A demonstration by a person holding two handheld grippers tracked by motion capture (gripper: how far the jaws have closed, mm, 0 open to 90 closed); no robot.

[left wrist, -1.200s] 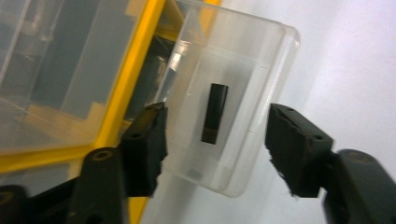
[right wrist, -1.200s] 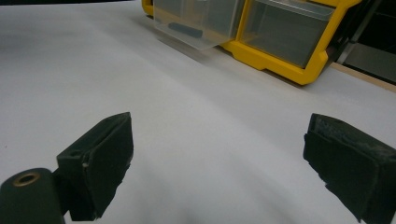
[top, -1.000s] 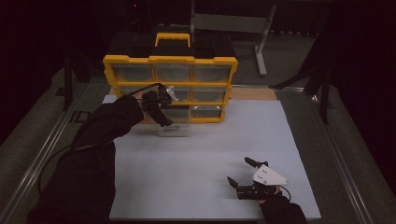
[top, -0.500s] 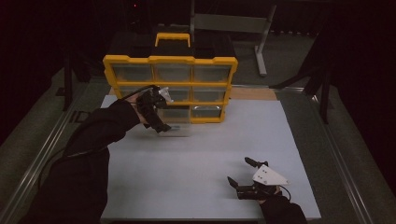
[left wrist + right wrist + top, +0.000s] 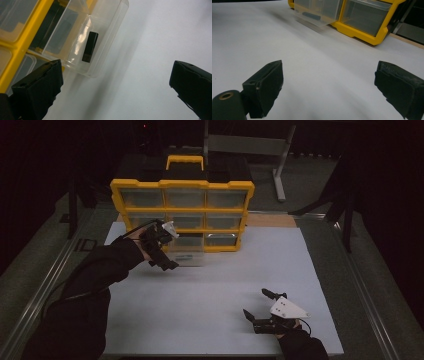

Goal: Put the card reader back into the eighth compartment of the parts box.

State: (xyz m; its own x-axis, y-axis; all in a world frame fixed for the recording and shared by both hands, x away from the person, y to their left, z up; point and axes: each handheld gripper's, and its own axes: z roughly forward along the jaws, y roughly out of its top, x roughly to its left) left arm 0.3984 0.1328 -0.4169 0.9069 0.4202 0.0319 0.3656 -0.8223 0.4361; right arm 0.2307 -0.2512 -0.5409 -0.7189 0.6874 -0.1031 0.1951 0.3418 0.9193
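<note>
A yellow organiser cabinet (image 5: 182, 210) with clear drawers stands at the back of the white mat (image 5: 210, 285). One clear drawer (image 5: 187, 254) from its bottom row is pulled out onto the mat. A small black block (image 5: 90, 46) lies in this drawer (image 5: 105, 30). My left gripper (image 5: 169, 247) hovers just left of the drawer's front. Its jaws have just been opening and stand wide with nothing between them (image 5: 116, 72). My right gripper (image 5: 255, 302) rests open near the mat's front right, with bare mat between its jaws (image 5: 328, 72). It faces the drawer (image 5: 319, 10).
The cabinet (image 5: 362, 32) has a black handle on top and further shut drawers. A metal rail runs along the table's left edge (image 5: 55, 275). A grey stand (image 5: 280, 175) is behind the cabinet on the right. Dark floor surrounds the table.
My left gripper has drawn back to the left and a little toward the person, away from the drawer's front, with its jaws now wider. The drawer stays pulled out. The right gripper is unmoved.
</note>
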